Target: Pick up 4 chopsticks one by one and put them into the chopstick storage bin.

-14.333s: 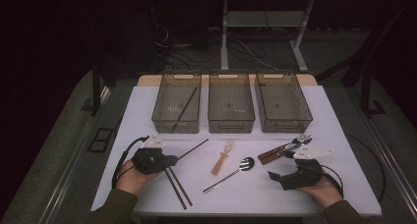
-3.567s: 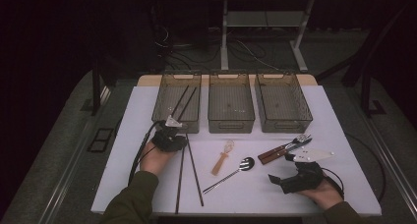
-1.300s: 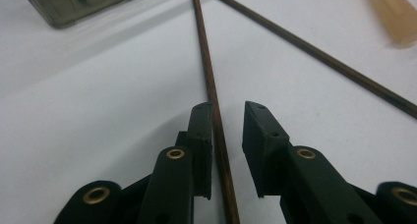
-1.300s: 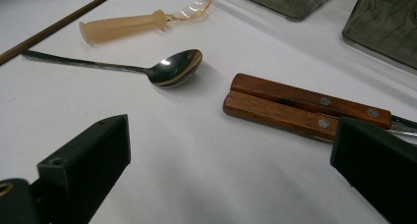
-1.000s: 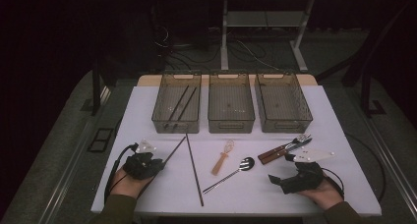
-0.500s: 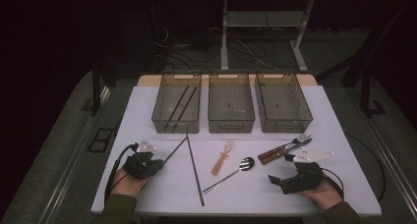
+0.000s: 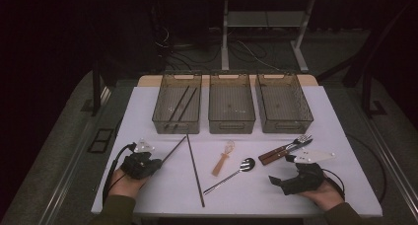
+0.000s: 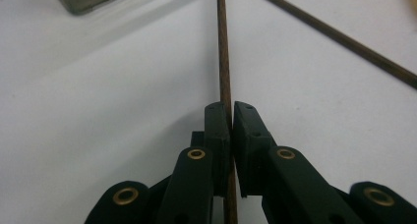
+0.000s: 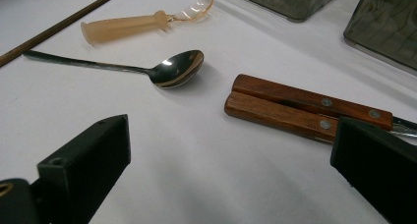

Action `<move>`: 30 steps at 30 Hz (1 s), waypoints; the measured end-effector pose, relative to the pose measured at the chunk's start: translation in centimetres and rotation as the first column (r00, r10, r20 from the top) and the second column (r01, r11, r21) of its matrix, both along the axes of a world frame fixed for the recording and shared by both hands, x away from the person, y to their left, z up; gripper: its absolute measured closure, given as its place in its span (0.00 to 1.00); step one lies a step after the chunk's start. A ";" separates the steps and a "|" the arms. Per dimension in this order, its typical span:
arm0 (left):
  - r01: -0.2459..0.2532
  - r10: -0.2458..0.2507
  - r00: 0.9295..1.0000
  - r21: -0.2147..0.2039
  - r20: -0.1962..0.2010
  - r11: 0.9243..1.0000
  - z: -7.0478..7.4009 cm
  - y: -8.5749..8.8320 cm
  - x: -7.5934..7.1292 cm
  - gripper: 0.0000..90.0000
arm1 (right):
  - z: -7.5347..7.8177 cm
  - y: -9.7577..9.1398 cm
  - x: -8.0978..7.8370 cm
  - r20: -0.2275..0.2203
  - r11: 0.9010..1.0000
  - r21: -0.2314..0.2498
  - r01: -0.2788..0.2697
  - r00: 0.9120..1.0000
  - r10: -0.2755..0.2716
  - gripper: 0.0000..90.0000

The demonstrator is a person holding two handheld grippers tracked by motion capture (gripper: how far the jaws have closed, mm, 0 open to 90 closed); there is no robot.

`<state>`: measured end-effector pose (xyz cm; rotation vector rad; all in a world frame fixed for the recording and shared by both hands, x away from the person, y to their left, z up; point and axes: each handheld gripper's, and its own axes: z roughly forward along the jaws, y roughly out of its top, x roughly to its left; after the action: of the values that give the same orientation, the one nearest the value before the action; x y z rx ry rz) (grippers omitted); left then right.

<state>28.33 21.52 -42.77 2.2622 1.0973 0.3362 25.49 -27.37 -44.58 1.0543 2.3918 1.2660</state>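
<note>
Wooden chopstick (image 8: 224, 62), thin, round | left gripper (image 8: 232, 111) clamped on it | right gripper (image 9: 231, 150) spread wide above white table (image 9: 196, 175)

The high view is dim and a little grainy: the white table (image 7: 345, 136) catches soft light from above while the room around it sinks into near black. Both gripper views are brighter, with soft shadows under the jaws. Glare glints on the spoon (image 9: 177, 69), and the nearest jaw parts are blurred
</note>
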 end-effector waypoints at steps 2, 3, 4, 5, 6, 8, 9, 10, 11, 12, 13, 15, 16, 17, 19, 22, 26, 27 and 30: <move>0.006 -0.006 1.000 -0.011 0.005 1.000 0.1 0.0 0.0 0.94 | 0.0 0.0 0.0 0.000 1.000 0.000 0.001 1.000 -0.001 0.02; 0.013 -0.013 1.000 -0.015 0.003 1.000 0.2 0.0 0.0 0.94 | 0.0 0.0 0.0 0.000 1.000 0.000 0.001 1.000 -0.001 0.02; 0.018 -0.018 1.000 -0.021 0.007 1.000 0.3 0.1 -0.1 0.94 | 0.0 0.0 0.0 0.000 1.000 0.000 0.001 1.000 -0.001 0.02; 0.020 -0.020 1.000 -0.024 0.010 1.000 0.4 0.1 -0.1 0.94 | 0.0 0.0 0.0 0.000 1.000 0.000 0.001 1.000 -0.001 0.02; 0.026 -0.025 1.000 -0.032 0.012 0.999 0.4 0.1 -0.1 0.94 | 0.0 0.0 0.0 0.000 1.000 0.000 0.001 1.000 -0.001 0.02; 0.032 -0.031 0.999 -0.042 0.017 0.999 0.7 0.0 -0.1 0.94 | 0.0 0.0 0.0 0.000 1.000 -0.001 0.000 1.000 0.000 0.02; 0.044 -0.043 0.999 -0.044 0.024 0.998 0.8 0.0 -0.1 0.94 | 0.0 0.0 0.0 0.000 1.000 -0.001 0.000 1.000 0.000 0.02; 0.040 -0.038 0.999 -0.058 0.026 0.998 0.9 -0.1 -0.2 0.94 | 0.0 0.0 0.0 0.001 1.000 -0.002 0.000 1.000 0.000 0.02; 0.046 -0.044 0.999 -0.068 0.028 0.997 1.0 -0.1 -0.2 0.94 | 0.0 0.0 0.0 0.001 1.000 -0.002 0.001 1.000 -0.001 0.02; 0.049 -0.046 0.998 -0.078 0.033 0.996 1.1 -0.2 -0.2 0.94 | 0.0 0.0 0.0 0.003 1.000 -0.002 -0.002 1.000 0.002 0.02; 0.051 -0.048 0.998 -0.087 0.033 0.995 1.2 -0.2 -0.2 0.94 | 0.0 0.0 0.0 0.002 1.000 -0.002 -0.002 1.000 0.002 0.02; 0.059 -0.056 0.998 -0.095 0.038 0.994 1.5 -0.2 -0.2 0.94 | 0.0 0.0 0.1 0.003 1.000 -0.003 -0.001 1.000 0.001 0.02; 0.059 -0.055 0.998 -0.102 0.039 0.993 1.5 -0.2 -0.2 0.94 | -0.1 0.0 0.1 0.003 1.000 -0.004 -0.002 1.000 0.002 0.02; 0.059 -0.055 0.998 -0.109 0.042 0.992 1.6 -0.2 -0.2 0.94 | -0.1 0.0 0.1 0.003 1.000 -0.004 -0.002 1.000 0.002 0.02; 0.062 -0.057 0.997 -0.116 0.044 0.991 1.8 -0.2 -0.2 0.94 | -0.1 0.0 0.1 0.003 1.000 -0.003 -0.002 1.000 0.002 0.02; 0.070 -0.064 0.997 -0.135 0.050 0.988 2.1 -0.2 -0.1 0.94 | -0.1 0.0 0.1 0.003 1.000 -0.004 -0.001 1.000 0.001 0.02; 0.082 -0.075 0.996 -0.143 0.054 0.986 2.4 -0.3 0.0 0.94 | -0.1 0.0 0.1 0.001 1.000 -0.004 -0.001 1.000 0.001 0.02; 0.086 -0.078 0.995 -0.149 0.055 0.985 2.4 -0.3 0.1 0.94 | -0.1 0.0 0.1 0.001 1.000 -0.004 -0.001 1.000 0.001 0.02; 0.092 -0.083 0.995 -0.161 0.060 0.983 2.6 -0.4 0.3 0.94 | -0.1 0.0 0.1 0.001 1.000 -0.003 0.001 1.000 -0.001 0.02</move>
<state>28.67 21.14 -40.14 2.1359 0.9587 0.2587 25.59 -27.37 -44.66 1.0535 2.3920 1.2615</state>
